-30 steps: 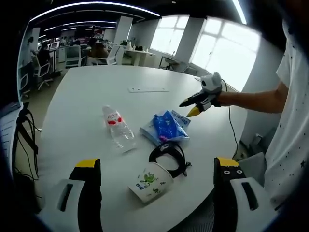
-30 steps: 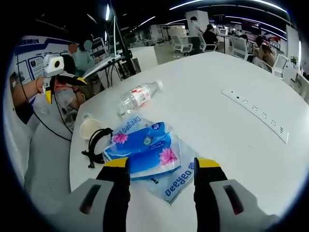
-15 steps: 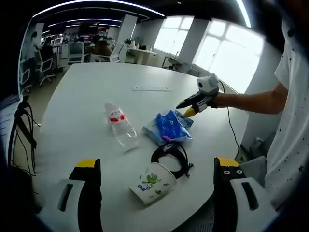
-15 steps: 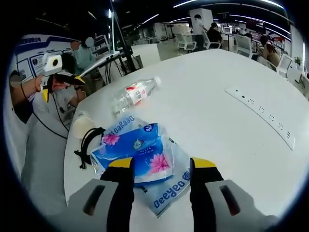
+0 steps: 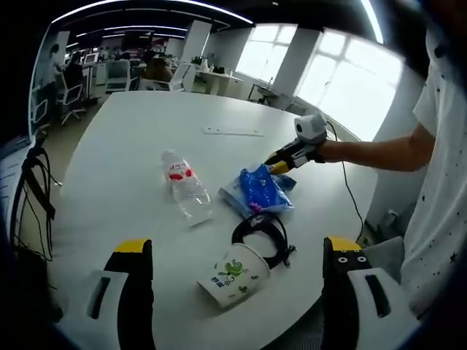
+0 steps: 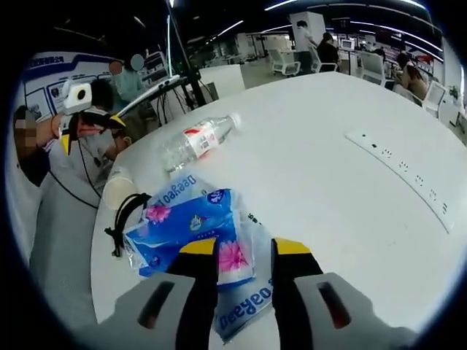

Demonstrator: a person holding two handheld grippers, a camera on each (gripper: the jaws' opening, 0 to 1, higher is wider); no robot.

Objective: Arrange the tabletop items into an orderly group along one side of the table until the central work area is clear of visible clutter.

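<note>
On the white table point(image 5: 124, 153) lie a clear water bottle point(image 5: 186, 193) on its side, a blue tissue pack point(image 5: 257, 191), a black cable coil point(image 5: 261, 235) and a tipped paper cup point(image 5: 233, 273). My right gripper point(image 6: 244, 248) has its jaws narrowed on the near end of the tissue pack point(image 6: 186, 230); it reaches in from the right as the right gripper point(image 5: 281, 164). My left gripper point(image 5: 238, 246) hangs open above the table's near edge, over the cup and cable, holding nothing. The bottle point(image 6: 197, 142) lies beyond the pack, and the cable point(image 6: 120, 219) and cup point(image 6: 117, 193) to its left.
A white power strip point(image 5: 232, 132) lies flat further along the table, also the power strip point(image 6: 408, 175). A thin printed wrapper point(image 6: 248, 306) spreads under the tissue pack. The left gripper point(image 6: 109, 122) shows past the table edge. Office chairs and desks stand beyond.
The right gripper moved forward onto the tissue pack and its jaws drew closer together around it. The left gripper stayed open and nearly still.
</note>
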